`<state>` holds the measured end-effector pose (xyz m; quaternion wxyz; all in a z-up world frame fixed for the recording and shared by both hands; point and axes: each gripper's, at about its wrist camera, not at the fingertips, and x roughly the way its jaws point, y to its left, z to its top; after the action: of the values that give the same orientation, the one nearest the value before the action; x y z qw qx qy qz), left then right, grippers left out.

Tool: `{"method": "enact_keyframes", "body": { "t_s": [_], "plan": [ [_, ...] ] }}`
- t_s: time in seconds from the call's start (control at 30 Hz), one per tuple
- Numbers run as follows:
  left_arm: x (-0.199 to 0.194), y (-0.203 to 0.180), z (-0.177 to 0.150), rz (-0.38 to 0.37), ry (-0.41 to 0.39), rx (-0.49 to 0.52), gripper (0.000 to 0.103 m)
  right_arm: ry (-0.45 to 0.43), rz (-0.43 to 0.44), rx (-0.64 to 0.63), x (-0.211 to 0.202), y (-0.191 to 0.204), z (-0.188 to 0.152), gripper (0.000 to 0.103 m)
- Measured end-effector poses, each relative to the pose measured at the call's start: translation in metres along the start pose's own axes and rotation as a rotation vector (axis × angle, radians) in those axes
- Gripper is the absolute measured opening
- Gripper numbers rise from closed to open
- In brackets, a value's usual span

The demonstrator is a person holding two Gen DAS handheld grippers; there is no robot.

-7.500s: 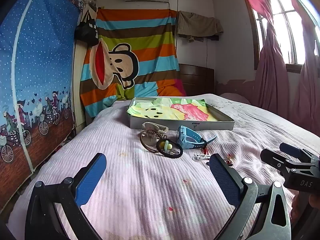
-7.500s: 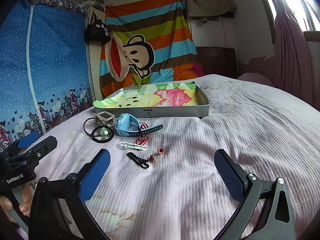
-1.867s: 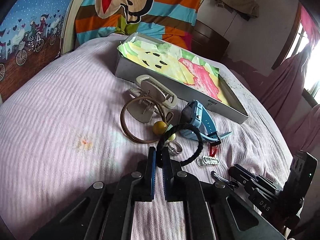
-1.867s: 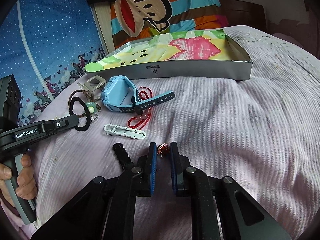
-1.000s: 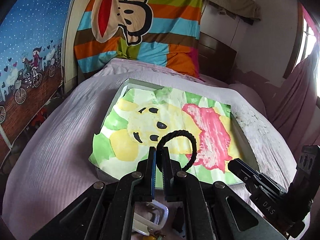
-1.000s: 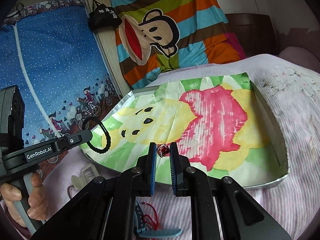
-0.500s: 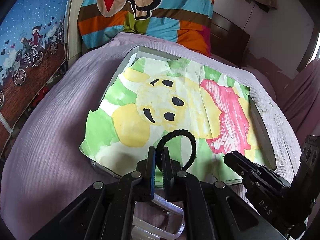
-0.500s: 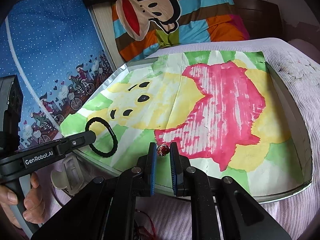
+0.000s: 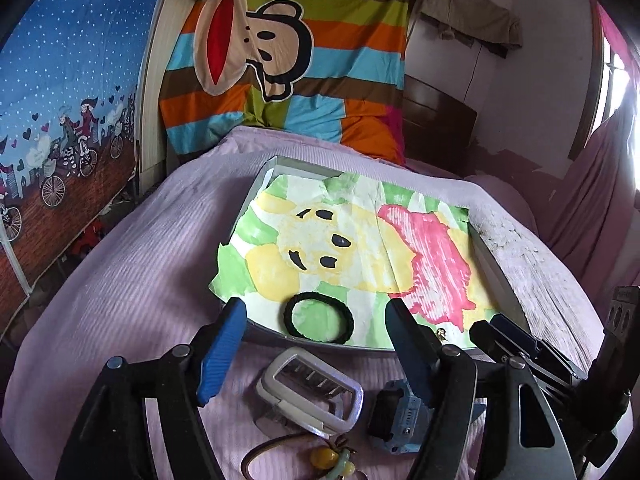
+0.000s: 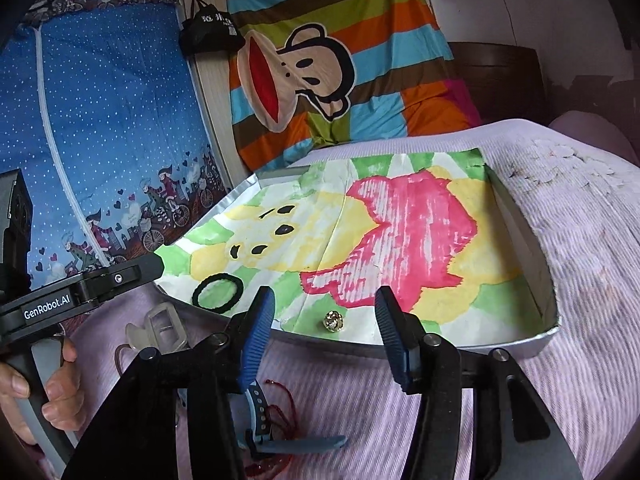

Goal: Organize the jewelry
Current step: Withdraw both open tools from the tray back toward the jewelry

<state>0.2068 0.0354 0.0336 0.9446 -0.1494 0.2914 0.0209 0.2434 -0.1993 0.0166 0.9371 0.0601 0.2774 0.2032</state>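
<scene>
Black hair tie and earring lay near the tray's front wall. Left gripper and right gripper gaped wide, empty; a careless withdrawal might snag that wall.

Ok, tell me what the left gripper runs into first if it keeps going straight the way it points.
Probably the black hair tie, lying on the painted paper just inside the tray's near wall. The left gripper is open and frames it, though the wall may come first if the path runs low.
</scene>
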Motion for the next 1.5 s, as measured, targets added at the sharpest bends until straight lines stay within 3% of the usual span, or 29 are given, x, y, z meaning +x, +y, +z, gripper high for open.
{"method": "enact_keyframes", "body": {
  "t_s": [0.13, 0.2, 0.27, 0.4, 0.6, 0.9, 1.5],
  "plan": [
    [-0.02, 0.003, -0.013, 0.006, -0.067, 0.001, 0.089, -0.08, -0.009, 0.0, -0.03, -0.002, -0.007, 0.067],
    [-0.03, 0.003, -0.02, 0.012, -0.1, 0.014, 0.096, -0.106, -0.018, -0.002, -0.042, -0.002, -0.011, 0.084],
    [-0.039, 0.004, -0.027, 0.024, -0.122, 0.021, 0.102, -0.136, -0.033, 0.006, -0.055, -0.002, -0.016, 0.094],
    [-0.056, 0.006, -0.044, 0.03, -0.173, 0.036, 0.103, -0.168, -0.045, 0.005, -0.078, 0.002, -0.029, 0.101],
    [-0.077, 0.006, -0.069, 0.05, -0.201, 0.085, 0.103, -0.19, -0.065, -0.006, -0.107, 0.01, -0.048, 0.102],
    [-0.098, 0.004, -0.091, 0.039, -0.21, 0.141, 0.103, -0.143, -0.073, -0.057, -0.126, 0.016, -0.069, 0.102],
    [-0.075, 0.01, -0.105, 0.003, -0.033, 0.169, 0.103, 0.011, -0.08, -0.107, -0.12, 0.018, -0.093, 0.102]
  ]
}}
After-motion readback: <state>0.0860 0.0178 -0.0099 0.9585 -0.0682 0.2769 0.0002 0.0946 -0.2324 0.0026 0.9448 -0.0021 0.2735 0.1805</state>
